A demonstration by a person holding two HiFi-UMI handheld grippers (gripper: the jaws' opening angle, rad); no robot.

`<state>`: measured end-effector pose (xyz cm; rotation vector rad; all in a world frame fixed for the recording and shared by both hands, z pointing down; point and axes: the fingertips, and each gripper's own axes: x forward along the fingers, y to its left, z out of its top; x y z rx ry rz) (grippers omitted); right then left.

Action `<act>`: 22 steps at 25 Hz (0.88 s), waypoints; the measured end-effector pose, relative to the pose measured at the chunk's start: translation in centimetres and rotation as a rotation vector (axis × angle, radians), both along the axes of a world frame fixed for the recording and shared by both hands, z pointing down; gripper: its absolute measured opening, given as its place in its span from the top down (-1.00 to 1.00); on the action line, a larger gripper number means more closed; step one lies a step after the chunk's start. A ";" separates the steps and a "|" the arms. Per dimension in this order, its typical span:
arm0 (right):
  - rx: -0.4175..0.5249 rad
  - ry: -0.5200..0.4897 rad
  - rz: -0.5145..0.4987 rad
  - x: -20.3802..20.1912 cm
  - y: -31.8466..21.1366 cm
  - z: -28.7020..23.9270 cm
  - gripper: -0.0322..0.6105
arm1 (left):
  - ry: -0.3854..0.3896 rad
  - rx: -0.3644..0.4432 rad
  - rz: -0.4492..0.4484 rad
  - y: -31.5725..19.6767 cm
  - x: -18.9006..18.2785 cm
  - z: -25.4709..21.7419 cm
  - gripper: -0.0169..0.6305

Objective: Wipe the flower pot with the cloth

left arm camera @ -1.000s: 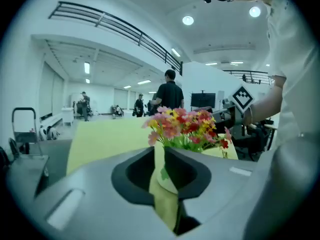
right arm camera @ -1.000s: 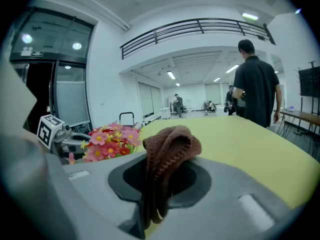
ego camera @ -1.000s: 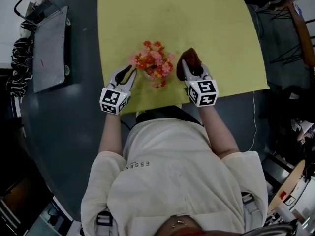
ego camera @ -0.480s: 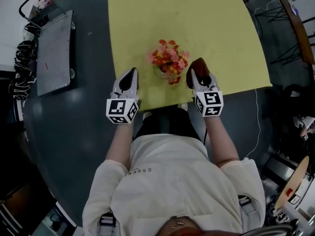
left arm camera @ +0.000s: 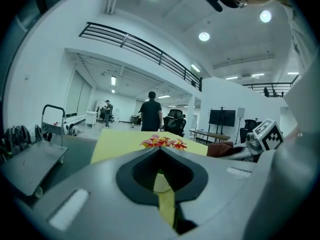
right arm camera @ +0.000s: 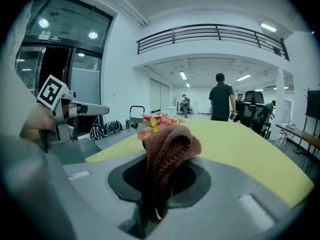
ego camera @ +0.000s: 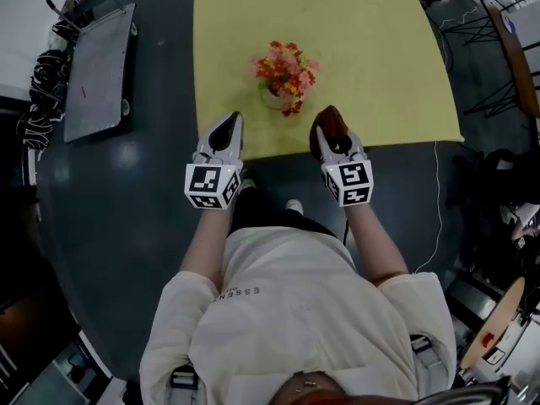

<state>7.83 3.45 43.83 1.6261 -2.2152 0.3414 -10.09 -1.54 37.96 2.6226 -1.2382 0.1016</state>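
The flower pot, small and pale with red, orange and pink flowers, stands alone on the yellow tabletop near its front edge. My left gripper is shut and empty, hovering at the front edge to the pot's left and apart from it. My right gripper is shut on the brown knitted cloth, just right of and nearer than the pot. In the left gripper view the flowers show beyond the shut jaws. In the right gripper view the cloth bunches up in front of the flowers.
A grey metal cart stands on the dark floor left of the table, with black bundles beside it. Chairs stand at the right. A person in black stands beyond the table's far end.
Both grippers drew back from beside the pot to the table's near edge. The left jaws, open by the pot a second ago, have closed. The cloth stays in the right gripper.
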 end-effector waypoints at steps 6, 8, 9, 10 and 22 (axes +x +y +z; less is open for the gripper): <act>0.036 0.000 -0.094 0.4 3.9 -1.0 0.73 | -0.001 0.047 -0.071 4.4 1.4 -1.8 0.90; 0.056 -0.002 -0.119 0.6 4.8 -1.8 0.73 | 0.006 0.055 -0.087 5.8 1.8 -2.2 0.90; 0.064 -0.008 -0.127 0.7 5.1 -2.1 0.73 | 0.011 0.055 -0.093 6.4 1.9 -2.4 0.90; 0.072 -0.016 -0.131 0.9 5.4 -2.3 0.73 | 0.015 0.055 -0.097 7.0 2.1 -2.5 0.90; 0.122 -0.058 -0.157 1.7 8.1 -3.6 0.73 | 0.006 0.065 -0.072 10.9 4.5 -2.9 0.90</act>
